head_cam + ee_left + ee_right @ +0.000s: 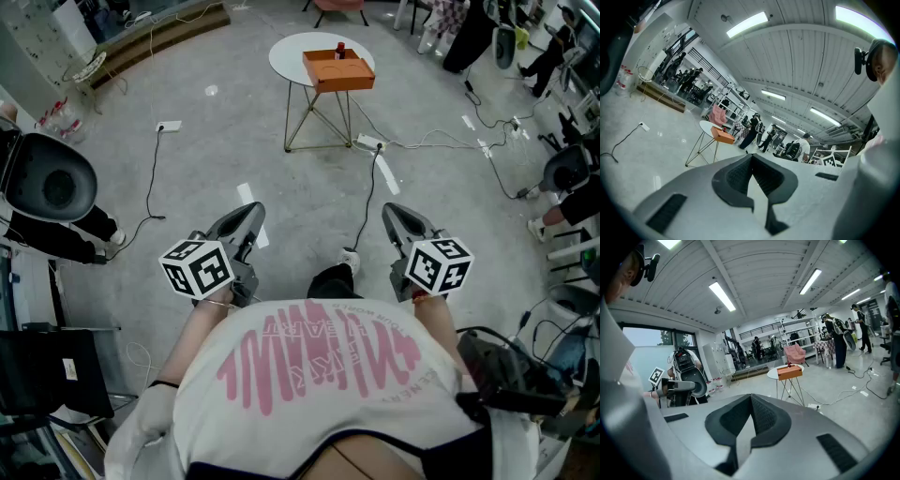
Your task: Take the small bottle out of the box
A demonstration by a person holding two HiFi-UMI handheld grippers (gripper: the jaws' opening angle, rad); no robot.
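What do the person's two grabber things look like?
Both the left gripper and right gripper are pale grey wedge-shaped shells with dark ribbed fingers. Each carries a white cube of black square markers. The wearer has a white T-shirt printed pink.

Table (291, 56): round white top, thin metal legs; we see it well ahead.
Power strip (368, 142): white, on the floor just beside the table legs.
Tape strip (386, 173): white, near the power strip.
Pink chair (795, 353): we note it behind the table.

Bright ceiling strip lights (747, 24) — soft shadows, fisheye-warped edges, dark corners.
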